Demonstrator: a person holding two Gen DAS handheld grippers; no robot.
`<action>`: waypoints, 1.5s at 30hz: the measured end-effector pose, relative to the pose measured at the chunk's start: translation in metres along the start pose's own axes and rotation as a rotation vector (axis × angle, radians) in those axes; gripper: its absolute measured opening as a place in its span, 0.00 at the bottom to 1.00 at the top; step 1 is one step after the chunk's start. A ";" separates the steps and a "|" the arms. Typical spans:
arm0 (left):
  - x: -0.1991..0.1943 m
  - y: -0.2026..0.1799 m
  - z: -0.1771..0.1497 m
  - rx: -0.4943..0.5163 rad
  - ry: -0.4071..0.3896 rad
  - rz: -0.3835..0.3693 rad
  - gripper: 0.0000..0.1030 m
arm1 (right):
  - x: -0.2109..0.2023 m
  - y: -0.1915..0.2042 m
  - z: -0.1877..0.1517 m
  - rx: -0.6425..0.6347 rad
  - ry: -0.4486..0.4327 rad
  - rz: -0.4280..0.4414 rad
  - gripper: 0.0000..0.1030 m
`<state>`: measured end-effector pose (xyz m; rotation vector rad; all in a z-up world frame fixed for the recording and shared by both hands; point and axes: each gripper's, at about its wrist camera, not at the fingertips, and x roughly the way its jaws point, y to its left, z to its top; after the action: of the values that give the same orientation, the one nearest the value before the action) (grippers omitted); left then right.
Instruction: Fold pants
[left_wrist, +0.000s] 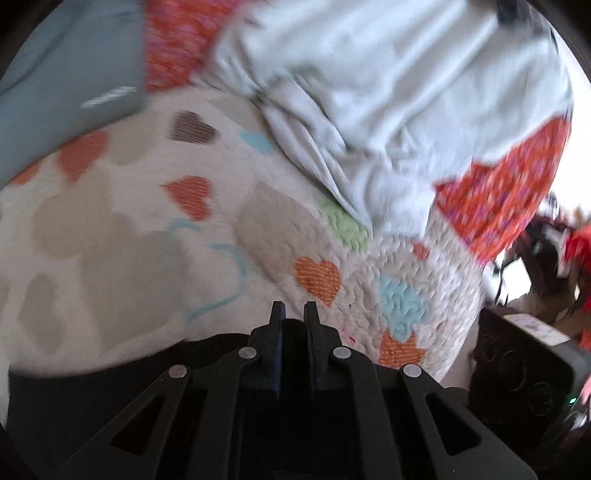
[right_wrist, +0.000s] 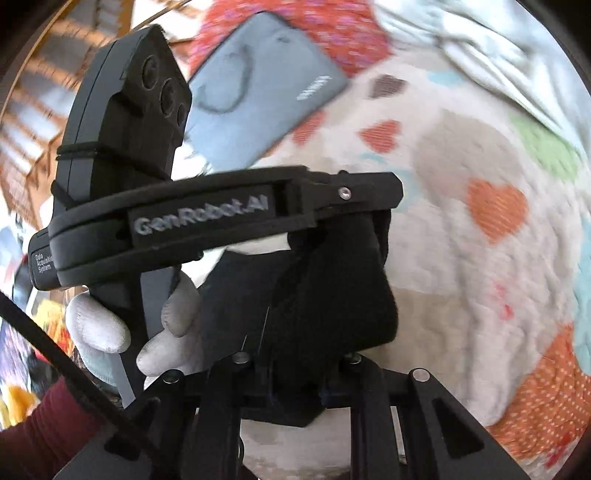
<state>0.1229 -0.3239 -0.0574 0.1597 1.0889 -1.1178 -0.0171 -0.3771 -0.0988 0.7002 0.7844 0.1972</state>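
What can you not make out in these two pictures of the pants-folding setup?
Right wrist view: black cloth hides the fingers of the right tool, so open or shut cannot be told.
Left wrist view: the pale garment is blurred and cut off by the top edge; its full shape is unclear.
Left wrist view: the grey folded item is cut off by the left edge.

Bright, soft daylight fills both views, blowing out to white glare at the left-wrist view's right edge. Motion blur smears the quilt (left_wrist: 155, 229) and pale pants (left_wrist: 388, 96); fisheye curvature bends everything near the dark round rims.
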 end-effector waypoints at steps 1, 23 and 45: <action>-0.015 0.011 -0.007 -0.035 -0.031 -0.007 0.09 | 0.005 0.014 0.000 -0.035 0.013 -0.002 0.18; -0.211 0.215 -0.226 -0.768 -0.484 -0.047 0.35 | 0.156 0.162 -0.056 -0.414 0.388 0.009 0.63; -0.309 0.170 -0.369 -0.885 -0.640 0.178 0.51 | 0.218 0.160 -0.034 0.038 0.484 0.186 0.50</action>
<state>0.0225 0.1760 -0.0751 -0.7397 0.8669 -0.3913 0.1263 -0.1482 -0.1394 0.7729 1.1861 0.5349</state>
